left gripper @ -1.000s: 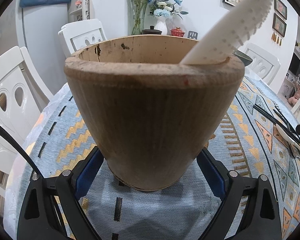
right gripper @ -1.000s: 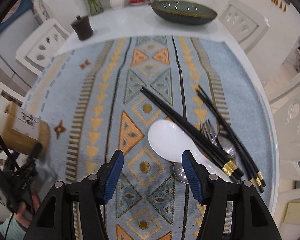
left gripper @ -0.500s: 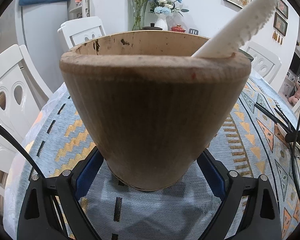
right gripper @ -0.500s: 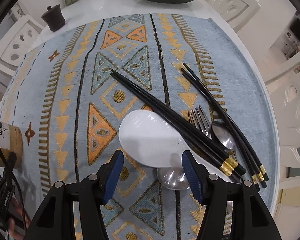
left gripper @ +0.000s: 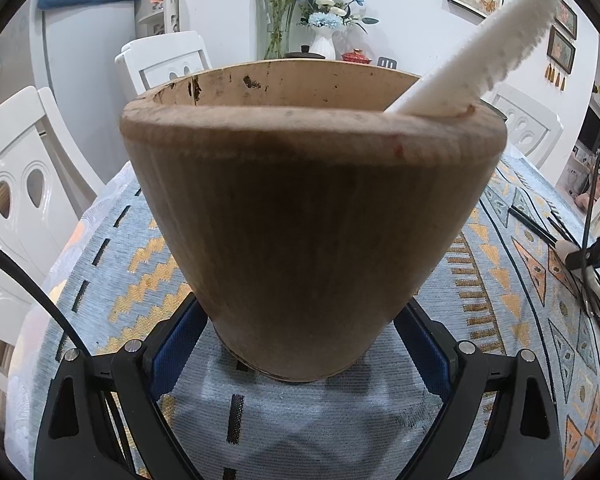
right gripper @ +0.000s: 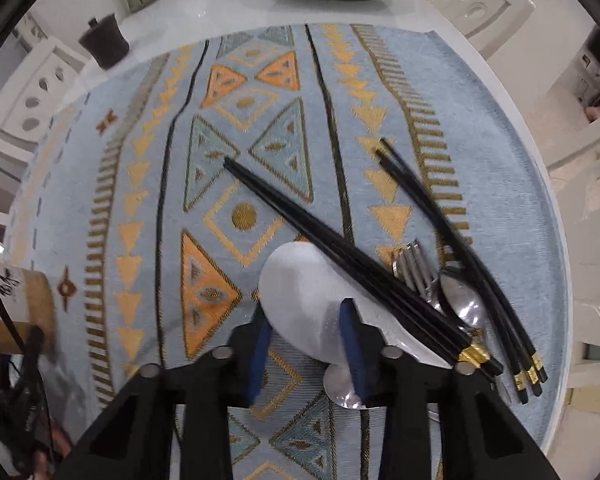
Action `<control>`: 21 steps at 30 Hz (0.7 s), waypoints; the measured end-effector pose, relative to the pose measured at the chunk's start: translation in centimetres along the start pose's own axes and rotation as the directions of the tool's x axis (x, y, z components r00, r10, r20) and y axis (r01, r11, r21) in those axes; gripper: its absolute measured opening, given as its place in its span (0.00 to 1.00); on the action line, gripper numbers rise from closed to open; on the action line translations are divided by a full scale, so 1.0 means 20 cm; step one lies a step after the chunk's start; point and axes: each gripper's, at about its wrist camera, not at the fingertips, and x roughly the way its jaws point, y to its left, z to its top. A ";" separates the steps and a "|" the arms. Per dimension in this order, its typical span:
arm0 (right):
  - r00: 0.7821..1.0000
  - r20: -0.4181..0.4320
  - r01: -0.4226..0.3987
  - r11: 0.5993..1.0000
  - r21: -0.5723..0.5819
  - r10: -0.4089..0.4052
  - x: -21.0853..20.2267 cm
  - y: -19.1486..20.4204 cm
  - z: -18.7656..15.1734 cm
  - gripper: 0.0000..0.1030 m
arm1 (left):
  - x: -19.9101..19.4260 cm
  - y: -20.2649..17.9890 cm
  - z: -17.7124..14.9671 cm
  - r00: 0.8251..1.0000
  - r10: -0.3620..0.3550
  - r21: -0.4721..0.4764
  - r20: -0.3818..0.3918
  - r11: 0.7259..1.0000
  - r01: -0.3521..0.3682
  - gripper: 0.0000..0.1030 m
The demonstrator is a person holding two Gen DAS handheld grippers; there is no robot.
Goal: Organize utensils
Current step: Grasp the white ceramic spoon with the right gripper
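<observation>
The left gripper (left gripper: 300, 344) hugs the wooden cup (left gripper: 312, 220) tight, while the right gripper (right gripper: 306, 344) has just been closing around the white spoon (right gripper: 300, 300), far from the cup, and I think it must pinch and lift it next.

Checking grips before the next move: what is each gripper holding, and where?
Left gripper clamps the wooden holder near its base. Right gripper, jaws just closing, straddles the white rice paddle blade.

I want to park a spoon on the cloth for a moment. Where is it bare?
The patterned cloth is bare between the dark lidded cup and the black chopsticks. Near the right claw, the white rice paddle, fork and chopsticks crowd together.
</observation>
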 end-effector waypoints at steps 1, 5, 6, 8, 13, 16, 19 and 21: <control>1.000 0.004 -0.007 1.000 0.008 0.007 -0.03 -0.02 0.01 0.23 | 0.00 0.00 0.00 1.000 -0.001 -0.001 0.000 1.000 0.001 0.91; 1.000 0.016 -0.024 0.998 0.053 0.023 -0.09 -0.11 0.04 0.23 | 0.00 0.00 0.00 1.000 0.000 -0.001 0.000 1.000 0.000 0.91; 1.000 0.011 -0.028 0.998 0.060 0.027 -0.09 -0.13 0.05 0.23 | 0.00 0.00 -0.01 1.000 0.000 -0.001 0.000 1.000 0.000 0.91; 0.998 -0.010 -0.060 0.996 0.070 0.061 -0.06 -0.16 0.07 0.23 | 0.00 0.00 0.00 1.000 0.001 -0.001 0.000 1.000 -0.001 0.91; 0.995 -0.095 0.003 0.999 0.045 0.001 0.03 -0.15 0.06 0.23 | 0.00 0.00 0.00 1.000 0.000 -0.001 0.000 1.000 0.000 0.91; 0.995 -0.100 0.026 1.000 0.008 -0.025 0.05 -0.13 0.06 0.23 | 0.00 0.00 0.00 1.000 0.001 -0.001 -0.001 1.000 -0.001 0.91; 0.994 -0.097 0.046 0.999 -0.027 -0.048 0.06 -0.11 0.05 0.23 | 0.00 0.00 0.00 1.000 0.000 -0.001 0.000 1.000 0.000 0.91; 0.992 -0.099 0.078 0.995 -0.057 -0.083 0.06 -0.09 0.06 0.18 | 0.00 0.00 0.00 1.000 0.000 -0.001 0.002 1.000 0.000 0.91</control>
